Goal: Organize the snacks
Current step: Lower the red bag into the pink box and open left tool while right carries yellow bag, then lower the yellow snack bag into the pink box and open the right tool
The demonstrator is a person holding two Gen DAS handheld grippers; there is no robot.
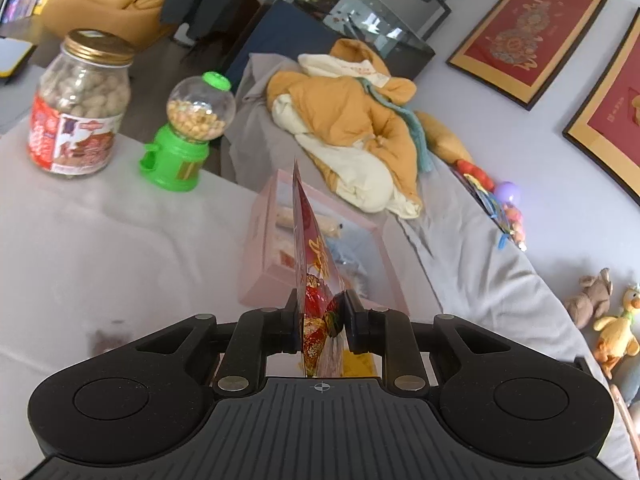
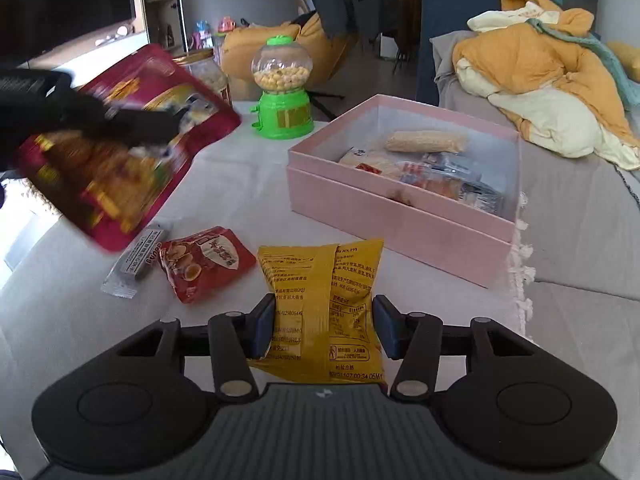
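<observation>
In the left wrist view my left gripper (image 1: 322, 302) is shut on a large red snack pouch (image 1: 310, 240), seen edge-on and raised in front of the pink box (image 1: 260, 240). The right wrist view shows the same pouch (image 2: 120, 160) blurred at the left, off the table, with the left gripper (image 2: 172, 120) across it. My right gripper (image 2: 324, 316) is shut on a yellow snack pack (image 2: 320, 280), its blue pads (image 2: 264, 324) pressing both sides. The open pink box (image 2: 400, 220) stands ahead to the right and holds several packets.
A small red packet (image 2: 204, 264) and a grey bar wrapper (image 2: 134, 258) lie on the white cloth. A green candy dispenser (image 2: 284, 92) and a peanut jar (image 1: 80, 104) stand at the far edge. A sofa with a yellow blanket (image 2: 540, 72) lies to the right.
</observation>
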